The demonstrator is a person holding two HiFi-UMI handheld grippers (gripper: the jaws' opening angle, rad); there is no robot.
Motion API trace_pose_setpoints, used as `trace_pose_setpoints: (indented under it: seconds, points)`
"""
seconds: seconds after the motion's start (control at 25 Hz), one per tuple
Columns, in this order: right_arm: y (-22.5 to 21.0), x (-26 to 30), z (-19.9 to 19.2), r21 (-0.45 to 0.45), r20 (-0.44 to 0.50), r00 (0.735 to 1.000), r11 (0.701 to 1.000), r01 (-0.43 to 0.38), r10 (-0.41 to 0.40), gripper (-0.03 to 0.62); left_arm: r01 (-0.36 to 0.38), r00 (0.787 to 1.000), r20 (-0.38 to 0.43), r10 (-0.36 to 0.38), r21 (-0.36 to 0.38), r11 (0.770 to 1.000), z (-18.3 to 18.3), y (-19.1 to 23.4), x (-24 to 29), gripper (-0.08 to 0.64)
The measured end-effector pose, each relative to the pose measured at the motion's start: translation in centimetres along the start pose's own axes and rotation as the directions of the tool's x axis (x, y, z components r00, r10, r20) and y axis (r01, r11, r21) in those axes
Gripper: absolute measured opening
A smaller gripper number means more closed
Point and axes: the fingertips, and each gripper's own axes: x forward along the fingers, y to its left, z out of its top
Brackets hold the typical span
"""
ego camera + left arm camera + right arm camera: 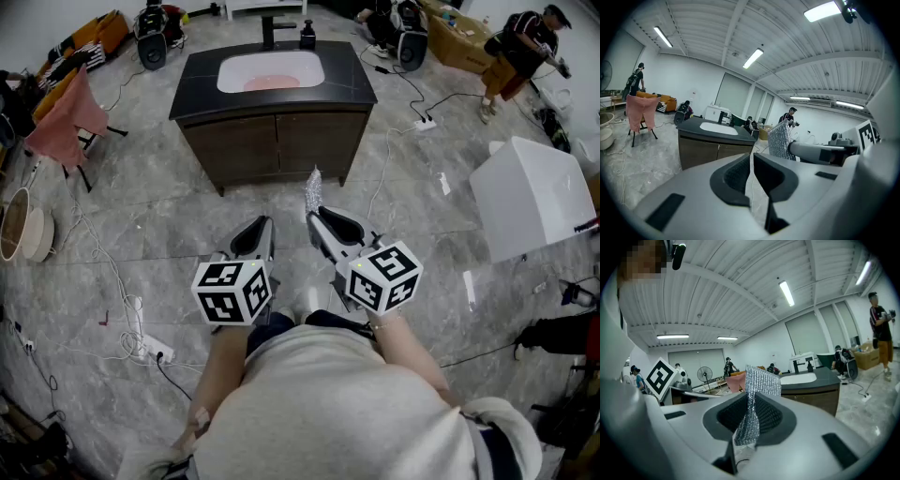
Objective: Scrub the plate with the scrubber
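A pink plate [272, 82] lies in the white sink [234, 69] of a dark vanity [272, 141], well ahead of both grippers. My right gripper [315, 217] is shut on a silver mesh scrubber [313, 190], which sticks up past the fingertips; in the right gripper view the scrubber [757, 383] is pinched between the dark pads of the right gripper [750, 404]. To its left, my left gripper [263, 225] is shut with nothing in it. In the left gripper view the left gripper [751, 158] shows its pads together, with the scrubber [780, 140] at the right.
A black faucet [272, 28] and a soap bottle [307, 36] stand behind the sink. Cables and a power strip [150, 349] lie on the floor at left. A white box [530, 192] stands at right, and a pink cloth [67, 117] on a chair at left.
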Motion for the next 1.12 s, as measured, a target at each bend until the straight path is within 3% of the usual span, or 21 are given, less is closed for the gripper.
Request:
trace_pose_setpoints:
  seconds: [0.52,0.76,1.12]
  points:
    - [0.1,0.2,0.4,0.019,0.026,0.998,0.998,-0.053,0.052,0.066,0.064,0.998,0.021,-0.064,0.016,0.998,0.4,-1.5,0.7,0.040]
    - [-0.8,-0.6,0.5,0.076,0.049,0.997,0.995,-0.064,0.060,0.071,0.036,0.998,0.056,-0.036,-0.001,0.999,0.6,-1.3,0.6,0.040]
    - [-1.6,-2.4,-1.3,0.118,0.034,0.996,0.989,-0.086,0.083,0.071,0.005,1.000,0.028,-0.006,0.010,1.000,-1.4,-2.7,1.0,0.041]
